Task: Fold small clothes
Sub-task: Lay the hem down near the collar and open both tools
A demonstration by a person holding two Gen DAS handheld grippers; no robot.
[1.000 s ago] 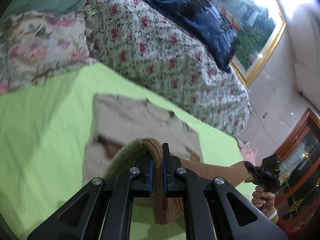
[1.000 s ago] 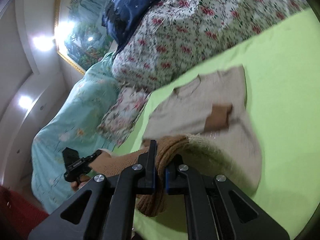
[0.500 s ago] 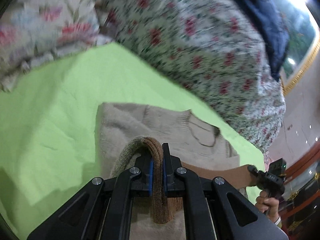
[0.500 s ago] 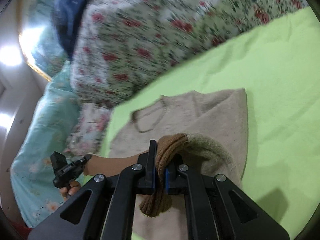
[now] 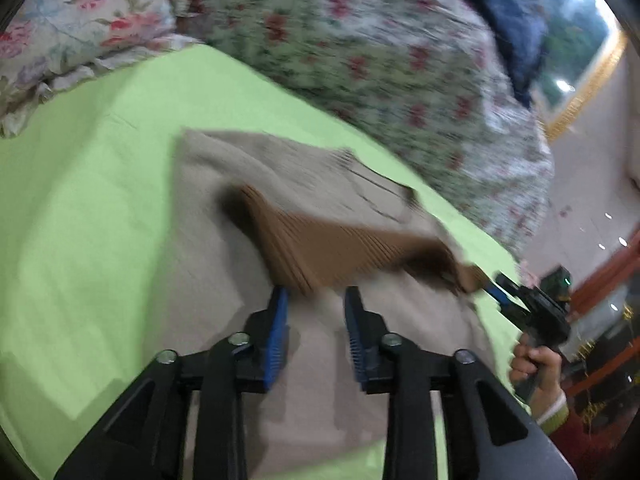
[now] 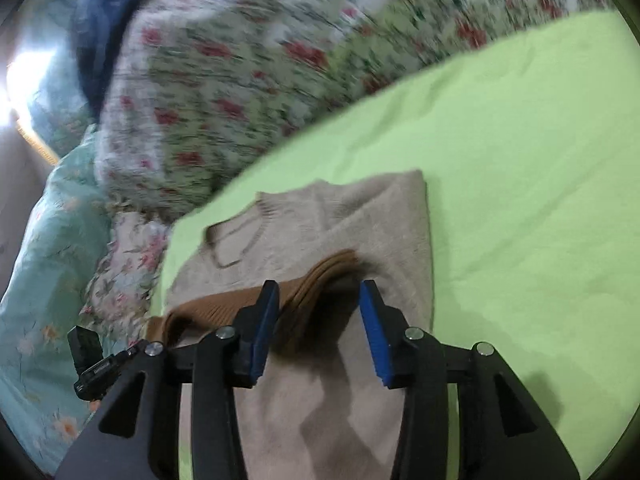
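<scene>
I see a beige knitted sweater (image 6: 360, 216) lying flat on the lime-green bedsheet (image 6: 520, 160), brown ribbed hem band (image 5: 340, 248) folded across its middle, my left hand-held gripper (image 5: 316, 300) spread wide, empty, my right hand-held gripper (image 6: 320, 292) likewise agape, holding nothing

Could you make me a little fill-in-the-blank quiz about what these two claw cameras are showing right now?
1. The beige sweater lies on a bright ____ sheet.
2. The jaws of the left gripper are ____, with nothing between them.
3. The ribbed band folded across the sweater is ____ in colour.
4. Beyond the sheet lies a quilt printed with red ____.

Missing words: green; open; brown; flowers
</scene>
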